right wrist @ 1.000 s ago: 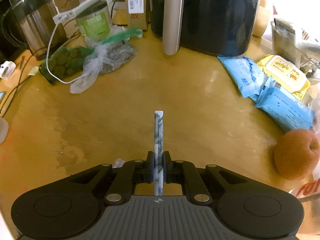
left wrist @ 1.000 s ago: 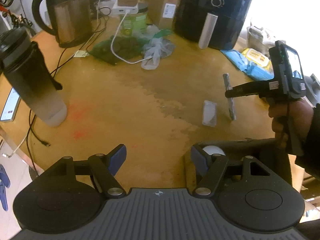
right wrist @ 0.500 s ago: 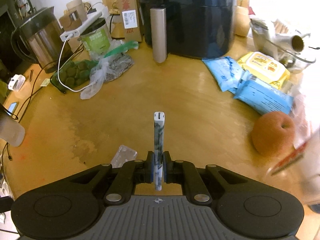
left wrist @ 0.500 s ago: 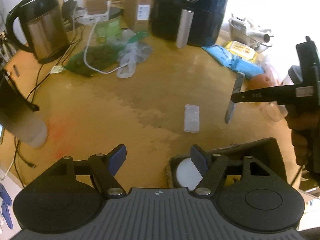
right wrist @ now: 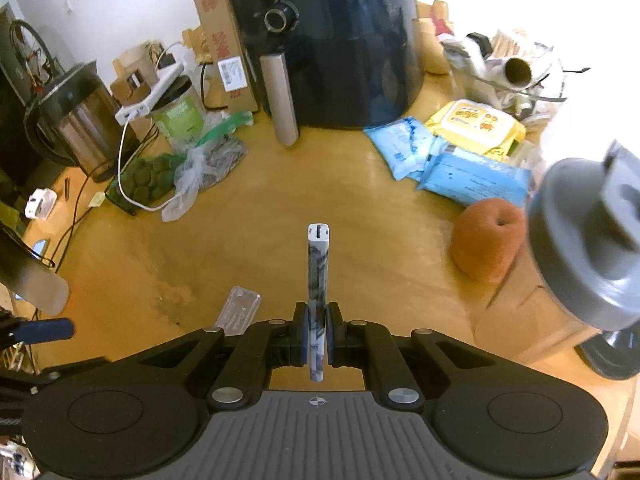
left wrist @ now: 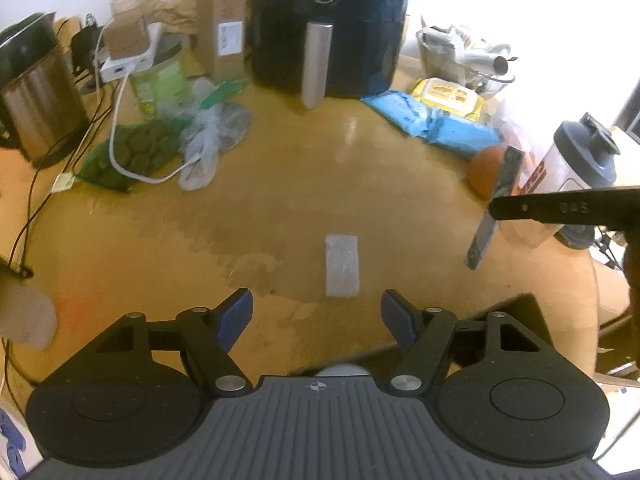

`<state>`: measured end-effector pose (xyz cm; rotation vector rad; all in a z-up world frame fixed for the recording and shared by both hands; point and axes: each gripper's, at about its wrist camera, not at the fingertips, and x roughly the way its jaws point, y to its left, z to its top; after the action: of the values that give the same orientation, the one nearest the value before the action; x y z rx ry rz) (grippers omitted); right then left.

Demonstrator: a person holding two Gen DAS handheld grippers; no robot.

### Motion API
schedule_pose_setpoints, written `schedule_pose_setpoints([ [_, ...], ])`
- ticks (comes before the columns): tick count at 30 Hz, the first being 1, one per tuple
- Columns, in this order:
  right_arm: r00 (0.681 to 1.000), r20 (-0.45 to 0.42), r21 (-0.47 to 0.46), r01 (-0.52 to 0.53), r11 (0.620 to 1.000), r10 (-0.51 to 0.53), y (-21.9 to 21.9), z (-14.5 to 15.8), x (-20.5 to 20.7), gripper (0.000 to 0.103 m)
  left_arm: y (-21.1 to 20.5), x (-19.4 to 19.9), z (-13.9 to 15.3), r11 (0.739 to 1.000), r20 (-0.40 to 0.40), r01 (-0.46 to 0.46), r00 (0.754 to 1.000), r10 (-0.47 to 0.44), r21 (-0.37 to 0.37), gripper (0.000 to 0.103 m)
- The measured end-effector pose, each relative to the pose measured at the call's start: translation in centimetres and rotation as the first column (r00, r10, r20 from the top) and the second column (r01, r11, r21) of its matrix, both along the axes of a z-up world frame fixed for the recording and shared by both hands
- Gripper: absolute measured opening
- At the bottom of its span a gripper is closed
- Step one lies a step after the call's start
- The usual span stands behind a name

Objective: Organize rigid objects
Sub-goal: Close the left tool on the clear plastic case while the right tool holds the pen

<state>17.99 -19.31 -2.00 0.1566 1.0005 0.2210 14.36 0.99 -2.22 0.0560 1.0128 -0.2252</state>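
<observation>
My right gripper (right wrist: 317, 330) is shut on a flat marbled power bank (right wrist: 318, 276), held on edge above the wooden table; it also shows in the left wrist view (left wrist: 494, 208), up in the air at the right. My left gripper (left wrist: 316, 314) is open and empty, low over the near table edge. A clear plastic case (left wrist: 342, 266) lies flat just ahead of it, and shows in the right wrist view (right wrist: 238, 310) to the left of my right gripper. A dark bin (left wrist: 528, 312) with something white inside sits below the left gripper's right side.
A black air fryer (left wrist: 328, 20) stands at the back, with a kettle (left wrist: 36, 92) at the back left, a green bag (left wrist: 136, 152) and white cable. Blue and yellow wipe packs (right wrist: 460, 160), a brown fruit (right wrist: 488, 240) and a grey-lidded shaker bottle (right wrist: 588, 248) are at the right.
My right gripper has lifted the power bank higher and to the right. My left gripper has swung right, bringing the clear case ahead of it; it stays open.
</observation>
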Motion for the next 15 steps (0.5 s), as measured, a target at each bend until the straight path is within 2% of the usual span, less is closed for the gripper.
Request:
schedule_pose_setpoints([
  [15,0.998,0.033,0.036,0.058,0.998,-0.060,-3.3,2.6,-2.1,0.011,-1.8,3.5,-2.6,0.998,-0.011,0.045,0.999,-0.044,0.041,0.070],
])
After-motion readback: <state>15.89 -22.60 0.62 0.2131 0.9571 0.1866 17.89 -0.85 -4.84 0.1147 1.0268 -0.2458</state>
